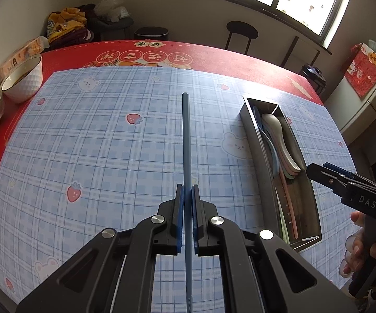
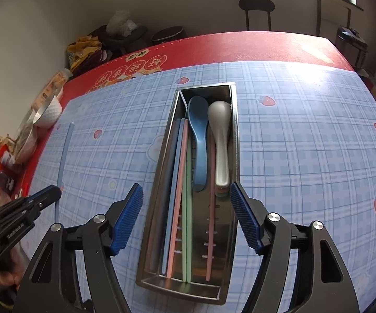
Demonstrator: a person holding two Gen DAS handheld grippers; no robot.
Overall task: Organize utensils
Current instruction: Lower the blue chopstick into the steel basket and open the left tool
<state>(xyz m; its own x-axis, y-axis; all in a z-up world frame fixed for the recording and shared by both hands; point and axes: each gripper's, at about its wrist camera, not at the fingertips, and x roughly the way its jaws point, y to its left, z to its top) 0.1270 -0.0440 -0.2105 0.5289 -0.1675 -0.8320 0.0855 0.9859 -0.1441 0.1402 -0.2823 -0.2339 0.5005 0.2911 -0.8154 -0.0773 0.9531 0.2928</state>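
My left gripper (image 1: 187, 191) is shut on a long blue chopstick (image 1: 186, 135) that points away over the blue checked mat; the same chopstick (image 2: 65, 151) shows at the left of the right wrist view. My right gripper (image 2: 186, 195) stands open above the near end of the metal utensil tray (image 2: 159, 161), nothing between its pads. In the tray lie a blue spoon (image 2: 198, 140), a grey spoon (image 2: 220, 140) on other spoons, and several pastel chopsticks (image 2: 180, 195). In the left wrist view the tray (image 1: 263, 172) sits right of my left gripper, with the right gripper (image 1: 318, 173) at its near end.
White bowls (image 1: 23, 78) and snack packets stand at the table's left edge on the red cloth (image 1: 214, 54). A stool (image 1: 241, 32), a bin and piled clothes sit beyond the far edge. A hand (image 1: 362, 245) holds the right gripper.
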